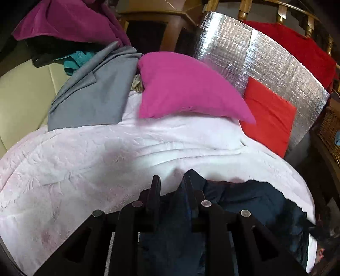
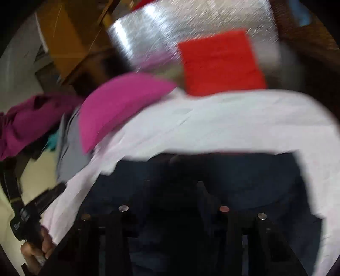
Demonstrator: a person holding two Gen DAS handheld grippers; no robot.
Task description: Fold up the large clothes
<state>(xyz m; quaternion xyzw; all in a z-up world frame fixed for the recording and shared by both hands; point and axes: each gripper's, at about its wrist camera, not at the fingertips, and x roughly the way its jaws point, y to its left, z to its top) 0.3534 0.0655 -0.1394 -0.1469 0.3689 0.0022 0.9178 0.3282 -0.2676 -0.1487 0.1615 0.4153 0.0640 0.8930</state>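
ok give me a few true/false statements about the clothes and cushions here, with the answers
1. The dark navy garment lies on a pale pink blanket. True.
2. The magenta cushion is green. False: it is magenta pink.
3. The folded red cloth lies on the silver foil sheet. True.
4. The grey garment lies right of the magenta cushion in the left wrist view. False: it lies to its left.
5. Navy cloth sits between the left gripper fingers. True.

Pale pink embossed bedspread point(image 1: 106, 152); dark navy garment point(image 1: 244, 201); magenta pillow point(image 1: 182, 87); orange-red cushion point(image 1: 267, 114); grey garment point(image 1: 93, 95); teal cloth point(image 1: 76, 58); plum cloth point(image 1: 63, 19); silver gridded foil panel point(image 1: 244, 48); red cloth point(image 1: 297, 46); black tongs point(image 1: 170, 184).
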